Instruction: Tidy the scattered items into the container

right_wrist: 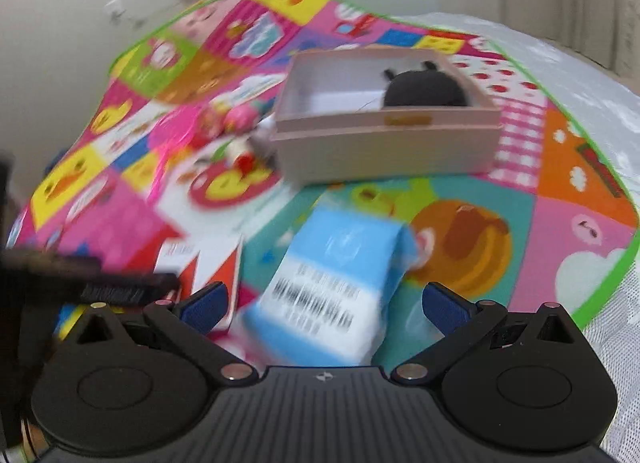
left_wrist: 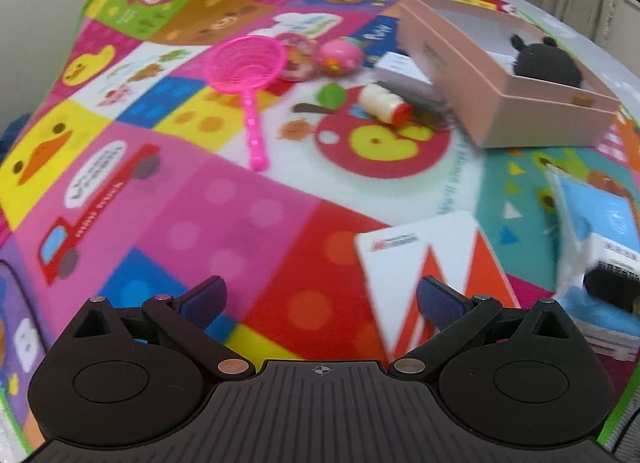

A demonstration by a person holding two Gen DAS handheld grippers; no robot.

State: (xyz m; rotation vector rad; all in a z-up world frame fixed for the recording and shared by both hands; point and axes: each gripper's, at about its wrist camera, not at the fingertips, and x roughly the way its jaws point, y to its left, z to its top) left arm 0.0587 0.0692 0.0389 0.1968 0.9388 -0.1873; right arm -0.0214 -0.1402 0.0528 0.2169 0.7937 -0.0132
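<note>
A pink cardboard box (left_wrist: 532,115) (right_wrist: 384,151) stands open at the mat's far right, with a black plush (left_wrist: 546,63) (right_wrist: 424,91) inside. My left gripper (left_wrist: 322,295) is open above the mat, its right finger (left_wrist: 440,301) next to a white and orange carton (left_wrist: 424,263) (right_wrist: 208,263). My right gripper (right_wrist: 324,299) is open around a blue tissue pack (right_wrist: 340,267) (left_wrist: 596,231), its fingers apart from the pack's sides. A pink sieve (left_wrist: 248,67), a donut toy (left_wrist: 296,51), a pink round toy (left_wrist: 340,57) and a small red-capped bottle (left_wrist: 384,105) lie left of the box.
A colourful play mat (left_wrist: 240,223) (right_wrist: 580,223) covers a white bedspread (right_wrist: 580,75). A white flat box (left_wrist: 400,71) and a dark comb-like item (left_wrist: 428,107) lie against the pink box. The other gripper's dark body (right_wrist: 60,283) shows at the left of the right wrist view. A wall rises behind.
</note>
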